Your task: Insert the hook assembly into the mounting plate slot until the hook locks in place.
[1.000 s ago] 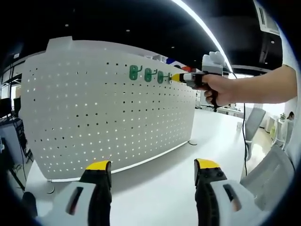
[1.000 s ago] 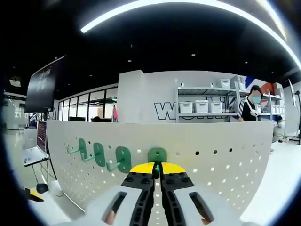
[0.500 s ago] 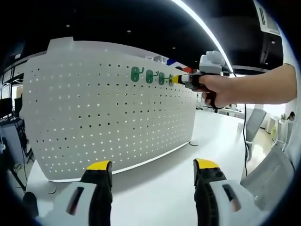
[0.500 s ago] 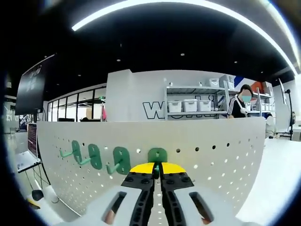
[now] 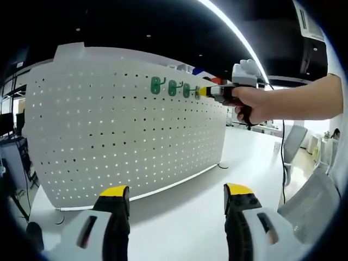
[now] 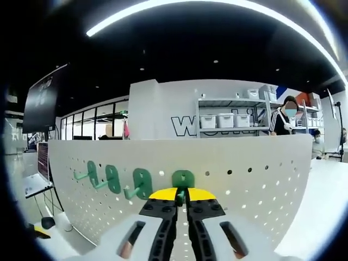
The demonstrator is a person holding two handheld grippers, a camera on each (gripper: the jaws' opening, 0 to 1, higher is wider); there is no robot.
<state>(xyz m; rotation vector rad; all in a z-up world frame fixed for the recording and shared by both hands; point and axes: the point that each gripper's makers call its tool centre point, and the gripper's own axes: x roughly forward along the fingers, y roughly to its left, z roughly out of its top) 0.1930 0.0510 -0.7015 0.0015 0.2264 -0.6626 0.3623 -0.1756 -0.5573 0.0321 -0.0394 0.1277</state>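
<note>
Bright ceiling strip light (image 6: pixel 217 8), fisheye-warped edges.

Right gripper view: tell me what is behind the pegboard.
Behind the pegboard, above its top edge: a shelf with white bins, a person and a lettered wall. The board hides everything lower down.

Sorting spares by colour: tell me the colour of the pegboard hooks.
Green hooks, clearest in the right gripper view.
</note>
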